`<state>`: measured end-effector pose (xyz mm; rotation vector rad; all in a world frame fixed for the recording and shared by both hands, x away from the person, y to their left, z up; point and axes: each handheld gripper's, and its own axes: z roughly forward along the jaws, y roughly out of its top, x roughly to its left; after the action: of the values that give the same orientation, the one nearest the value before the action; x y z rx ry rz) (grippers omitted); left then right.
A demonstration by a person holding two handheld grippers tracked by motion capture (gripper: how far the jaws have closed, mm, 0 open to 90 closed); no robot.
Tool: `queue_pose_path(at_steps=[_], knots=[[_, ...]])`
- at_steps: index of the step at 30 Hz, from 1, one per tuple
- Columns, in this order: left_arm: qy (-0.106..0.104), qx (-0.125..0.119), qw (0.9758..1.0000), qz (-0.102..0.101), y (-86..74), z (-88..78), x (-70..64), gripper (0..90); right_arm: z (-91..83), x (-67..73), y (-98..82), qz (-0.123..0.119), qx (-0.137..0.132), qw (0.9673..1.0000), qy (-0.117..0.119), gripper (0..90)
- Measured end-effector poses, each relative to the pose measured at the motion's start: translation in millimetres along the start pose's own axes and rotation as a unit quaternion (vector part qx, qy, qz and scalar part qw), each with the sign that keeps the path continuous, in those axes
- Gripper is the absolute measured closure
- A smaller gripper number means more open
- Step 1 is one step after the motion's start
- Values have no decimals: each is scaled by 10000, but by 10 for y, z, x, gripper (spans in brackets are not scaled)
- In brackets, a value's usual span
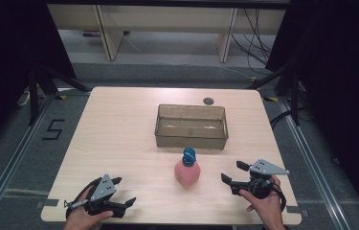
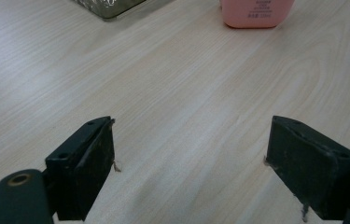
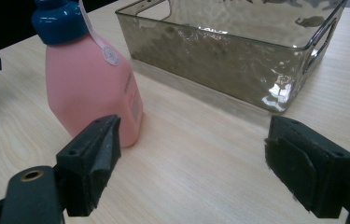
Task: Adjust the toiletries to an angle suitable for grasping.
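Observation:
A pink bottle (image 1: 187,173) with a blue cap stands upright on the wooden table (image 1: 119,139), just in front of a clear smoky plastic bin (image 1: 191,125). In the right gripper view the pink bottle (image 3: 91,91) rises just beyond the left jaw, with the bin (image 3: 228,60) behind it. My right gripper (image 1: 232,172) lies to the bottle's right, pointing left at it, jaws open with nothing between them. My left gripper (image 1: 124,191) rests near the table's front left, open and empty. In the left gripper view the bottle's base (image 2: 255,13) shows far ahead.
A small dark round grommet (image 1: 208,100) sits in the table behind the bin. Black stands and cables flank the table on the floor. A taped number marks the floor at left.

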<state>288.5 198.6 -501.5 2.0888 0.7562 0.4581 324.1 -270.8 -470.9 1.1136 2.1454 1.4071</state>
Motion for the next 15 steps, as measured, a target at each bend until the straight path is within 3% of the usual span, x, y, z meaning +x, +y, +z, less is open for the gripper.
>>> queue_pose_path(at_steps=[3, 4, 7, 9, 10, 11, 14, 15], knots=[[-9, 2, 10000, 18, -1, 3, 3, 149, 4, -1, 6, -80, -69, 9999, -27, 193], [-9, 9, 10000, 21, -1, 2, 3, 149, 14, 30, 0, 121, -87, 9999, 33, 193], [1, 27, 10000, 58, 0, 2, 9, 149, 12, 18, 12, -36, -9, 10000, 16, 193], [-58, -33, 10000, -54, -4, 10, -5, 149, 21, 29, 17, -114, -106, 9999, 2, 193], [-58, -33, 10000, -54, -4, 10, -5, 149, 19, 38, 21, -124, -103, 9999, -5, 193], [-56, -32, 10000, -55, -4, 10, -4, 149, 25, 65, 20, 20, -76, 9999, 75, 193], [-33, 12, 10000, 6, -3, 3, 6, 149, 25, 70, 34, -152, -60, 9998, 73, 193], [19, 5, 10000, 34, 0, -3, 5, 149, 27, 98, 35, -30, -65, 9999, 127, 193]])
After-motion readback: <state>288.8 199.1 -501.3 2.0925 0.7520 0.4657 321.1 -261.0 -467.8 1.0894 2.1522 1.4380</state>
